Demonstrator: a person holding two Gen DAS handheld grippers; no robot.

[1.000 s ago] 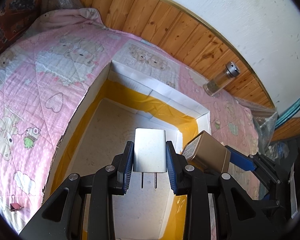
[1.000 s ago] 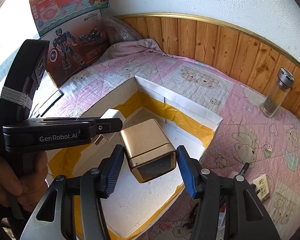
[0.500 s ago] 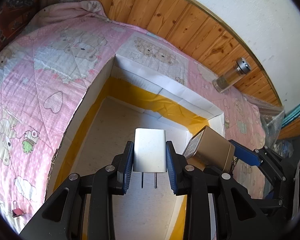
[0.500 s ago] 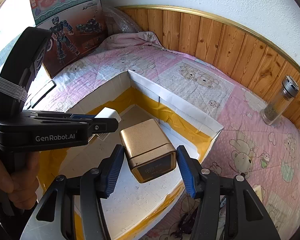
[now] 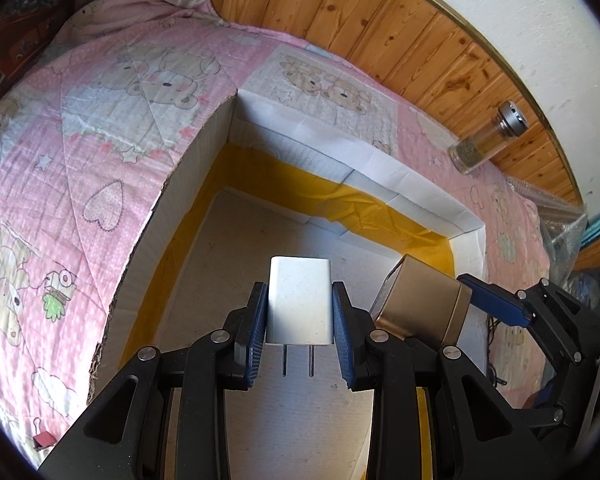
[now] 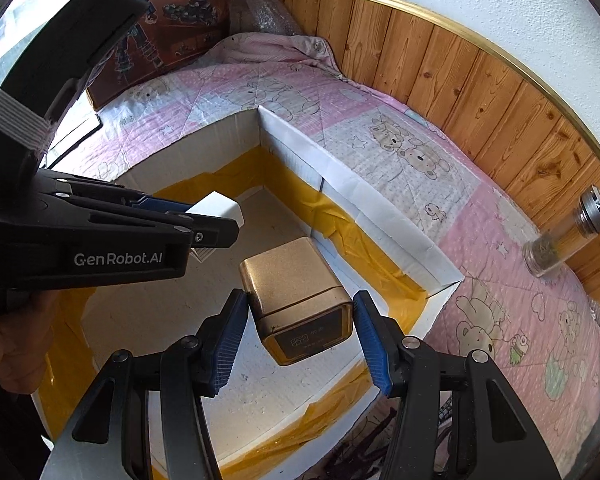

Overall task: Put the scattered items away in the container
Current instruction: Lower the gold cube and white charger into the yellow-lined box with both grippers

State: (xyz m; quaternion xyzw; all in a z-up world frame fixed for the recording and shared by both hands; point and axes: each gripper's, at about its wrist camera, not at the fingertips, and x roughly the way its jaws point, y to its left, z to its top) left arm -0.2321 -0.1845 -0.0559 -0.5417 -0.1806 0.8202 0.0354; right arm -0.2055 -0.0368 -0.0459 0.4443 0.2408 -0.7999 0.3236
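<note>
Container (image 5: 284, 152) sits open on the bed, with the left hand-held gripper (image 5: 300, 316) clamped on a white charger (image 5: 300, 300) above its floor. Right hand-held gripper (image 6: 300, 320) is clamped on a gold tin (image 6: 296, 292) at about 3 o'clock of the charger, so my worry is they bump, or the tin bounces when released.

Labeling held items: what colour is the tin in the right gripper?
Gold tin, clearest in the right wrist view.

tin label (image 6: 308, 340): print unreadable | toy box (image 6: 172, 12): cut by top edge | binder clip (image 5: 42, 440): partly cut off
</note>
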